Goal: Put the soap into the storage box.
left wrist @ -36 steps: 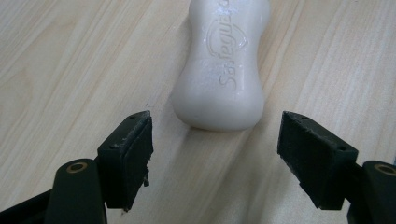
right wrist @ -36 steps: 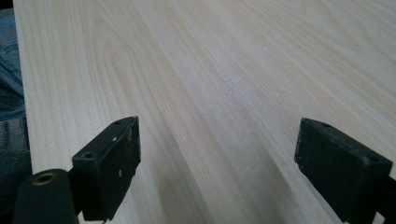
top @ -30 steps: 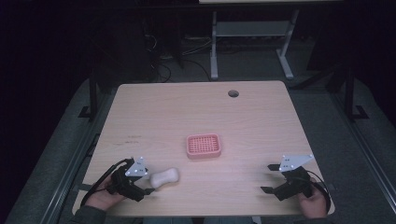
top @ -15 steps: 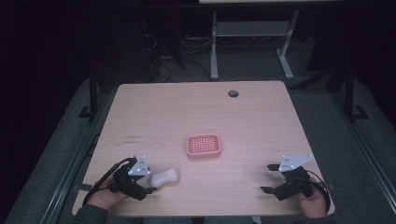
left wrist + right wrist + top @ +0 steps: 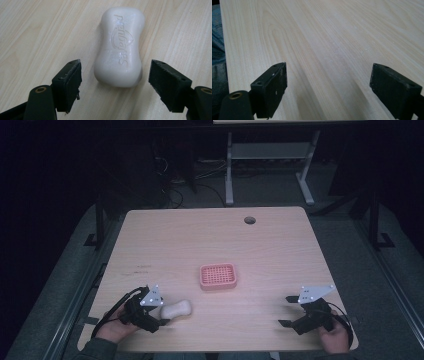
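Pale wood grain covers the table (image 5: 280,245) in the high view, where a cream bar of soap (image 5: 176,309) lies near the near-left edge, just to the right of the left gripper (image 5: 161,316). A pink soap dish (image 5: 218,276) with a gridded floor sits farther in, near the middle, apart from the bar. The right gripper (image 5: 286,311) rests well away at the near-right, so the left hand is by far the nearer one to the soap.

From the left gripper view, the soap (image 5: 120,45) lies straight ahead of the left gripper (image 5: 115,78), its long axis running away along the line of the jaws, its near end reaching in between the spread black pads without touching either. The bar is smooth, waxy and waisted (a brand name is pressed into its top). Closing now would, I judge, pinch only the rounded near end; easing forward first should give a surer hold across the narrow waist.

From the right gripper view, the right gripper (image 5: 328,82) stands wide apart over bare, finely grained wood, holding nothing.
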Tool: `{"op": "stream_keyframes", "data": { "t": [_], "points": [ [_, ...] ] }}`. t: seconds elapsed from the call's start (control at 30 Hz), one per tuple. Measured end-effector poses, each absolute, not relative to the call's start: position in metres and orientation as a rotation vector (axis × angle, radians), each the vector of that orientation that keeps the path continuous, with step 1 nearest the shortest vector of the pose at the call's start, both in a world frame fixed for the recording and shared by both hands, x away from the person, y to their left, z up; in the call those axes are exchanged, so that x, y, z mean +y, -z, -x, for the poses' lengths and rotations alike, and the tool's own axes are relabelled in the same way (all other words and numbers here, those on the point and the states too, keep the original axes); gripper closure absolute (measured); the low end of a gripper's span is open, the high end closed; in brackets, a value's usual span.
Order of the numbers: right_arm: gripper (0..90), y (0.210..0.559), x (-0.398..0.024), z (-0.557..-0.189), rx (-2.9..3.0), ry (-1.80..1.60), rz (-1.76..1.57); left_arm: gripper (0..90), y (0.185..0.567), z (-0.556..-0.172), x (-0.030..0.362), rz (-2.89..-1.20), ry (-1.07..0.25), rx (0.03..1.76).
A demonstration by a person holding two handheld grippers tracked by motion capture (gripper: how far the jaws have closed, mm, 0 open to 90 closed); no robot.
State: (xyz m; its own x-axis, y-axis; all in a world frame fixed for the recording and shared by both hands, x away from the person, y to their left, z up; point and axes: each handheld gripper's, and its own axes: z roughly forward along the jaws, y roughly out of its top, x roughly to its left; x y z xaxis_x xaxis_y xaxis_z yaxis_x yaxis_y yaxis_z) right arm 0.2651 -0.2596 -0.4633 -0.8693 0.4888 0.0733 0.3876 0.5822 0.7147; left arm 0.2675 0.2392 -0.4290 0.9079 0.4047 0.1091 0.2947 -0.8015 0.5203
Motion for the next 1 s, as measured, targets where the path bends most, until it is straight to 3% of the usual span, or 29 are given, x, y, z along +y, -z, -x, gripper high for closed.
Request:
{"op": "stream_keyframes", "data": {
  "t": [1.0],
  "points": [
    [14.1, 0.462, -0.259, -0.265, 2.679, -1.158, -0.749, 26.4, 0.430, -0.280, 0.222, -2.590, -0.258, 0.451]
  ]
}}
